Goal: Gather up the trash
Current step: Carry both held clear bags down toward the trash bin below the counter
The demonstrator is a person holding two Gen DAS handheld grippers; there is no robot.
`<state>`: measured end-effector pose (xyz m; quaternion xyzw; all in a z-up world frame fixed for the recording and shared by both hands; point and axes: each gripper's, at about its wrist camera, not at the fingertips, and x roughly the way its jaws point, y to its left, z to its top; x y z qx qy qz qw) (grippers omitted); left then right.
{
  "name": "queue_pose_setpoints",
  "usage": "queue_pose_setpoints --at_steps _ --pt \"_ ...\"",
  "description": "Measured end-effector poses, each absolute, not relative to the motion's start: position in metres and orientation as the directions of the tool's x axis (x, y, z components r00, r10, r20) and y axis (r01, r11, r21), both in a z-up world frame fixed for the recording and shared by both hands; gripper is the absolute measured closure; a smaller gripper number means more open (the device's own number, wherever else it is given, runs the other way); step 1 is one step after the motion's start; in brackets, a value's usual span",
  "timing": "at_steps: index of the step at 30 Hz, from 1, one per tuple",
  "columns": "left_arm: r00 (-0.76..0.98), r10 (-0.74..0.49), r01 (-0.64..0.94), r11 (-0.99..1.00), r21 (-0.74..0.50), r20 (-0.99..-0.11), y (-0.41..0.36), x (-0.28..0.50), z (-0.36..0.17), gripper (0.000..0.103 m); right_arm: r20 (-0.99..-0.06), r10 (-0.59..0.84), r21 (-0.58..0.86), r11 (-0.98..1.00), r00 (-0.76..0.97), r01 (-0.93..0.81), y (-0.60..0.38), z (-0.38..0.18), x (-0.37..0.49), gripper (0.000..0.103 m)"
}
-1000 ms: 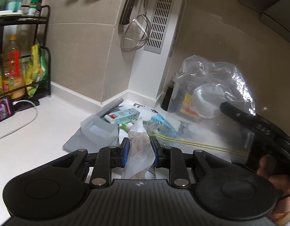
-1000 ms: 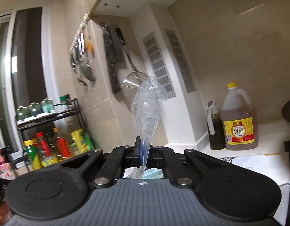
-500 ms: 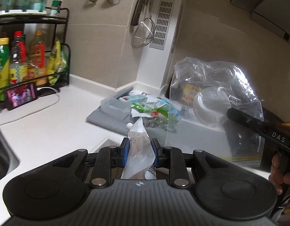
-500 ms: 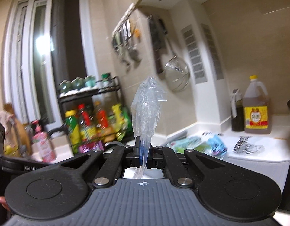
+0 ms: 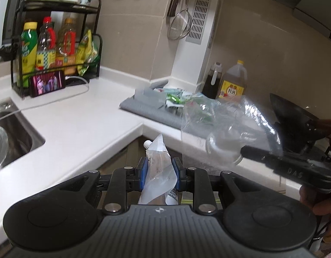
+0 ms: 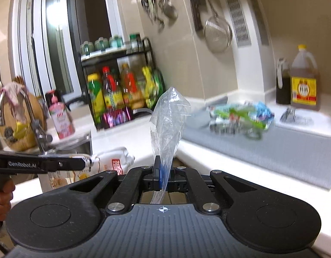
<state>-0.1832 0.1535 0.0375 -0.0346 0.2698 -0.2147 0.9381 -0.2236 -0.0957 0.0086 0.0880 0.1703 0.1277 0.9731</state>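
Beige tiled wall, white L-shaped countertop — steel sink, black bottle rack, tall window.

A clear plastic bag rose from blue pads, beside a white counter and ribbed grey mat.

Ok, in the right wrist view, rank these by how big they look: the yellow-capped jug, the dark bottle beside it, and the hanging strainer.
Largest to smallest as they look:
1. Yellow-capped jug
2. Dark bottle and hanging strainer: too alike to rank; the bottle looks taller, the strainer's bowl wider.
The fisheye lens stretches things, so true sizes stay unsure.
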Motion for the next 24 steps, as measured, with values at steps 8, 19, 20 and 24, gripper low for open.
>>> queue_pose_setpoints --at_steps 8,19,20,24 --pt "0.768 -0.409 0.371 0.912 -0.178 -0.493 0.157 -0.188 0.032 0.076 -0.379 0.276 0.218 0.954 0.883 -0.205 -0.088 -0.011 -0.222 0.100" --pt "0.760 -0.413 0.379 0.909 -0.174 -0.502 0.152 -0.183 0.031 0.076 -0.403 0.274 0.219 0.955 0.873 -0.198 -0.085 -0.016 -0.219 0.100" --pt "0.760 -0.414 0.381 0.908 -0.172 -0.501 0.152 -0.182 0.030 0.076 -0.404 0.275 0.219 0.955 0.872 -0.200 -0.085 -0.016 -0.219 0.100" --pt "0.759 -0.416 0.386 0.907 -0.168 -0.501 0.151 -0.181 0.029 0.076 -0.408 0.281 0.218 0.954 0.869 -0.206 -0.083 -0.016 -0.218 0.100"
